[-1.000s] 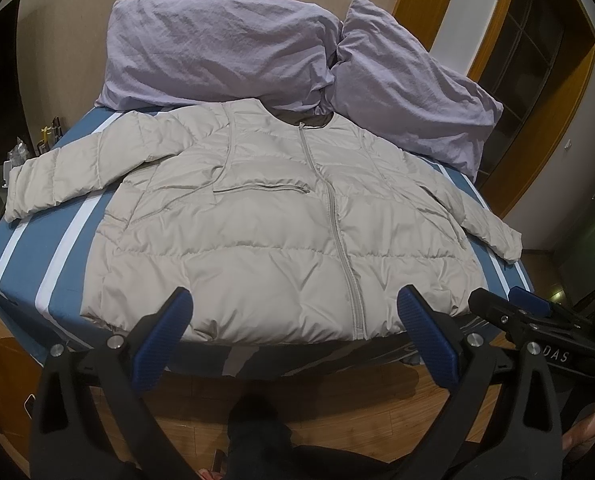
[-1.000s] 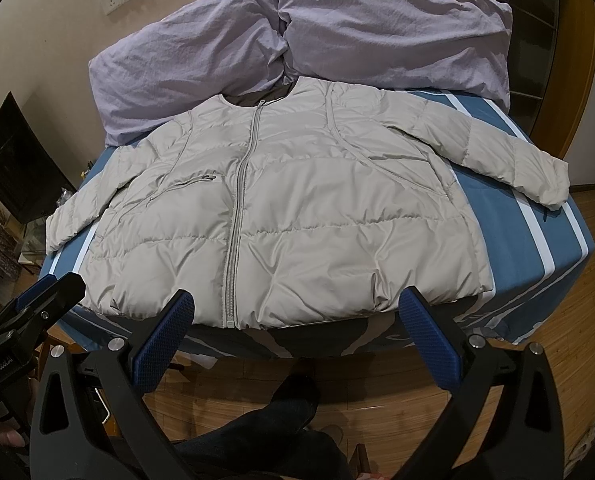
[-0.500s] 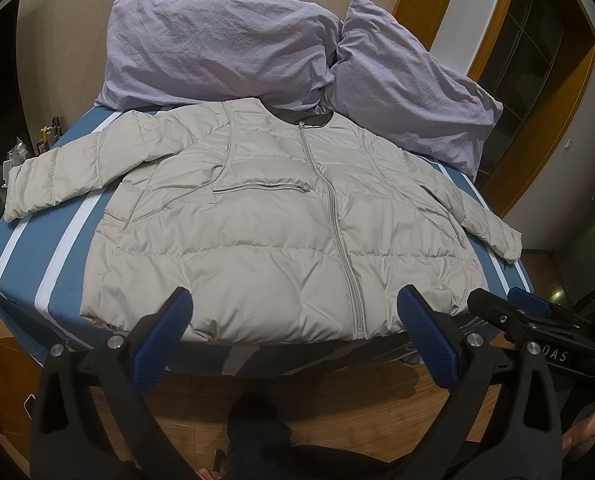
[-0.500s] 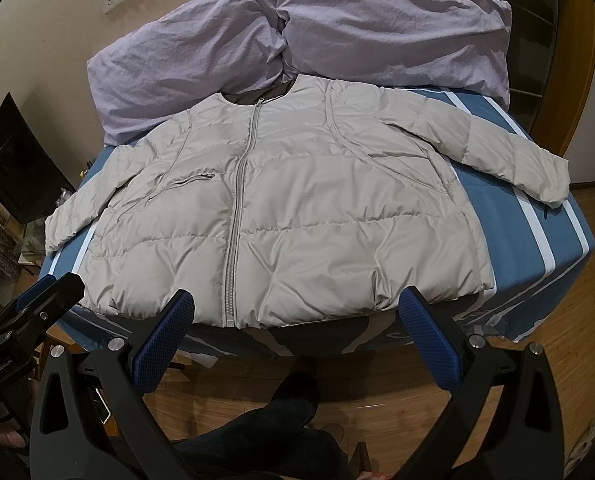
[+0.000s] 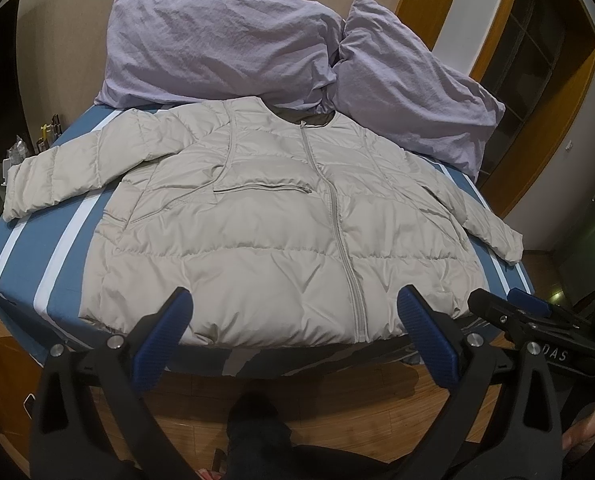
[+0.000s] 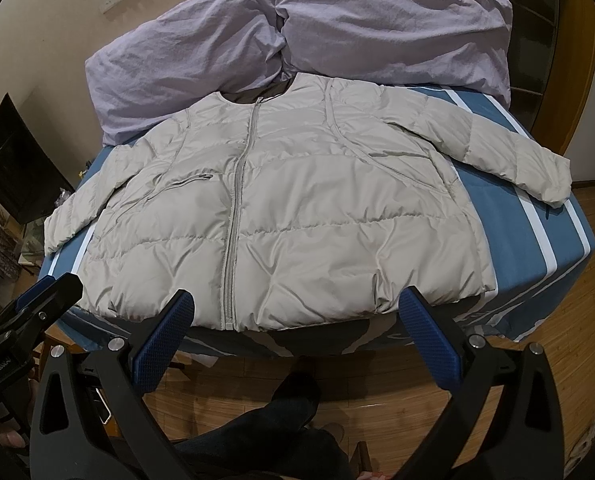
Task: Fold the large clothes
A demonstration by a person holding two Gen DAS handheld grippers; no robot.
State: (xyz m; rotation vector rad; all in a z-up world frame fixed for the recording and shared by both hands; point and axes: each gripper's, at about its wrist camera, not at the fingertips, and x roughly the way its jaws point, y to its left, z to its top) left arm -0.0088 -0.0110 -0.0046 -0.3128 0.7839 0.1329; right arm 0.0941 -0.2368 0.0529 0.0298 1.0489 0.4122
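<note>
A beige puffer jacket (image 5: pixel 265 224) lies flat and zipped on the bed, collar toward the pillows, both sleeves spread out. It also shows in the right wrist view (image 6: pixel 289 216). My left gripper (image 5: pixel 293 312) is open and empty, hovering just before the jacket's hem. My right gripper (image 6: pixel 295 312) is open and empty, also just short of the hem. The right gripper shows at the right edge of the left wrist view (image 5: pixel 529 320). The left gripper shows at the left edge of the right wrist view (image 6: pixel 29 300).
The bed has a blue sheet with white stripes (image 5: pixel 29 256). Two lilac pillows (image 5: pixel 217 48) (image 5: pixel 409 92) lean on the wall behind the collar. Wooden floor (image 6: pixel 537 364) surrounds the bed. The person's dark-trousered leg (image 6: pixel 289 412) is below. A dark screen (image 6: pixel 13 168) stands at the left.
</note>
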